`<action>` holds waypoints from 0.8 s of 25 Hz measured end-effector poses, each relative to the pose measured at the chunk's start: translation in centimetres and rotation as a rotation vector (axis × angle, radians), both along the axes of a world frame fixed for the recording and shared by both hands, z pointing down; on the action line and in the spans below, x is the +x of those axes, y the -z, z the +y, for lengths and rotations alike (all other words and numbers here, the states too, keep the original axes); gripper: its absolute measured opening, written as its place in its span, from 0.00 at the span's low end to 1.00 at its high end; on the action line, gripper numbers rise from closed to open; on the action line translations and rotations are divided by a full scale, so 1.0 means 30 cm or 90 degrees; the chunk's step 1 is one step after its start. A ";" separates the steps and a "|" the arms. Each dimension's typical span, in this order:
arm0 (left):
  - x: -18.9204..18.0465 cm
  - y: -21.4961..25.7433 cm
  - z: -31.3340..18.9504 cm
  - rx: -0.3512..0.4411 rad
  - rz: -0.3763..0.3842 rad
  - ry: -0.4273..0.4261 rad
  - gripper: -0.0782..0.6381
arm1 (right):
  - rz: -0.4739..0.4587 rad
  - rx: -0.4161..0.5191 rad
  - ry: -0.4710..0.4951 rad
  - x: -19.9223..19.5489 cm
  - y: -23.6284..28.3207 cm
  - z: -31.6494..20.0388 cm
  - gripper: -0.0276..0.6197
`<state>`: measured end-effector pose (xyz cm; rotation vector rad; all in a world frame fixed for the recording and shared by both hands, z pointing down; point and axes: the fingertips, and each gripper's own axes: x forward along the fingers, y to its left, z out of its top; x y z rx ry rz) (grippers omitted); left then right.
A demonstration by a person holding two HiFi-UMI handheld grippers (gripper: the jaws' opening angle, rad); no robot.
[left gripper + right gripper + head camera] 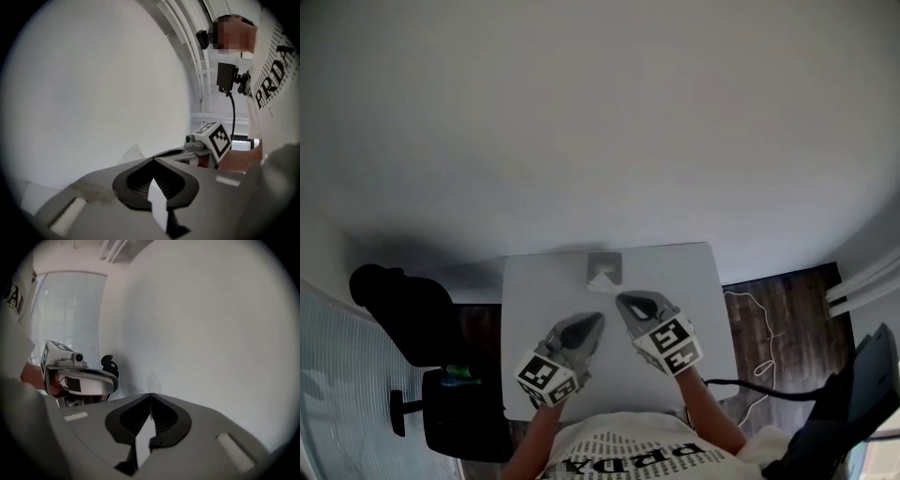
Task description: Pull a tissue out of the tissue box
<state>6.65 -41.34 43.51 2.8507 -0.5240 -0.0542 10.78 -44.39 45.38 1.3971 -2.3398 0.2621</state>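
While both pairs of fingers are closed tip to tip with nothing held, the tissue box (604, 262) stands at the far edge of the bench (534, 300), its tissue (601, 279) peaking upward. From the right gripper (621, 299) the tissue lies close by at about eleven o'clock. From the left gripper (599, 318) it lies at twelve, a little farther. The right looks better placed, but its fingers must open first.
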 end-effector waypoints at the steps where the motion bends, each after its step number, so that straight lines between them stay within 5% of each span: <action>1: -0.003 0.011 0.003 0.007 -0.001 0.006 0.10 | -0.007 0.012 -0.002 -0.001 0.020 0.012 0.05; 20: -0.015 0.071 0.021 0.022 -0.010 0.038 0.10 | -0.009 0.078 -0.003 -0.025 0.158 0.093 0.05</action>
